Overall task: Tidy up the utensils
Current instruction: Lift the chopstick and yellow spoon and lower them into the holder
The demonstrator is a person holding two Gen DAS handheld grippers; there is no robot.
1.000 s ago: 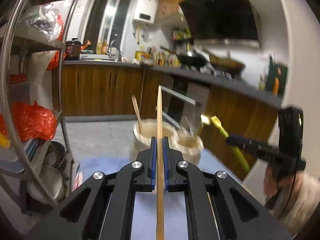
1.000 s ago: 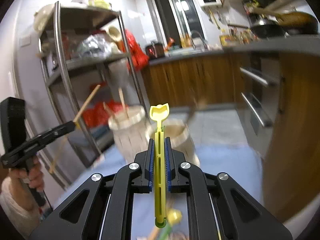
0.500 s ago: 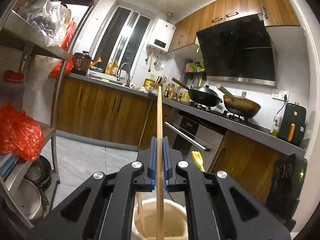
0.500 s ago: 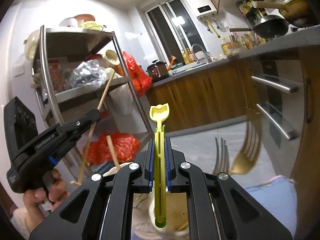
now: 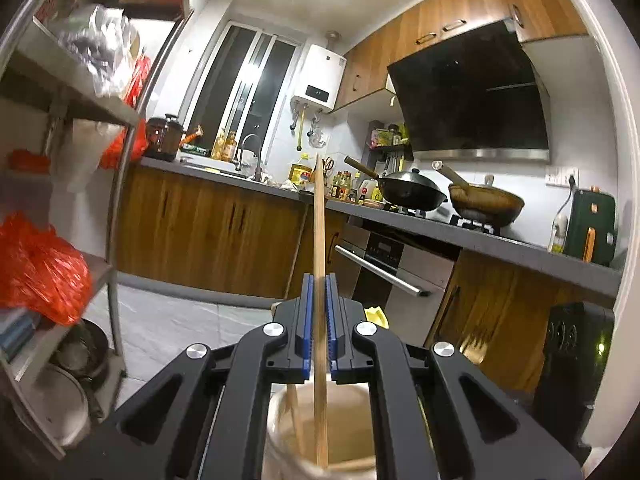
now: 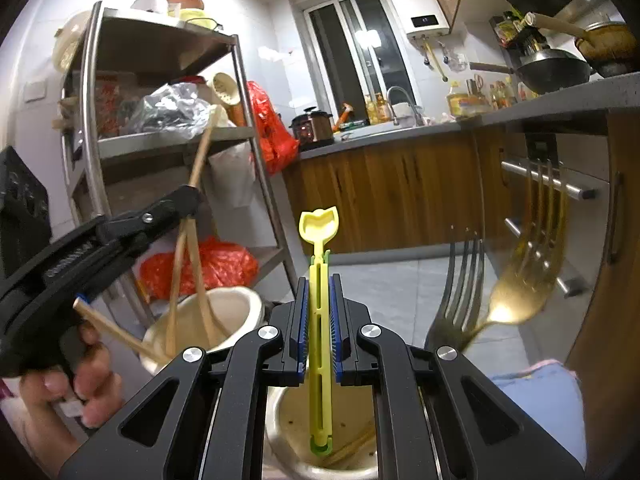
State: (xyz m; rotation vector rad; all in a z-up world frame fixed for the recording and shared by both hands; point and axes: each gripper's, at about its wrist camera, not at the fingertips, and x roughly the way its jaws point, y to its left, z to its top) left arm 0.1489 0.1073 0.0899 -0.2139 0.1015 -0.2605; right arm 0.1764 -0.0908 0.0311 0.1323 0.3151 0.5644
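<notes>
The left claw (image 5: 318, 328) is clamped on a wooden chopstick (image 5: 319, 248), its lower end inside the cream holder (image 5: 352, 432) directly beneath. Release it gently; the right claw (image 6: 319, 332), clamped on a yellow utensil (image 6: 320, 320), lowers it straight into its own pot (image 6: 288, 420).

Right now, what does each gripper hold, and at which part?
Left gripper: wooden chopstick, about mid-length. Right gripper: yellow plastic utensil, along its slotted handle.

Utensil holders: two, a cream holder (image 6: 240, 304) and a second cream holder (image 6: 288, 412)
Wooden chopsticks: three (image 6: 198, 276)
Forks: two, a dark fork (image 6: 460, 284) and a gold fork (image 6: 524, 280)
Yellow plastic utensil: one (image 6: 320, 320)
Woks: two (image 5: 412, 192)
</notes>
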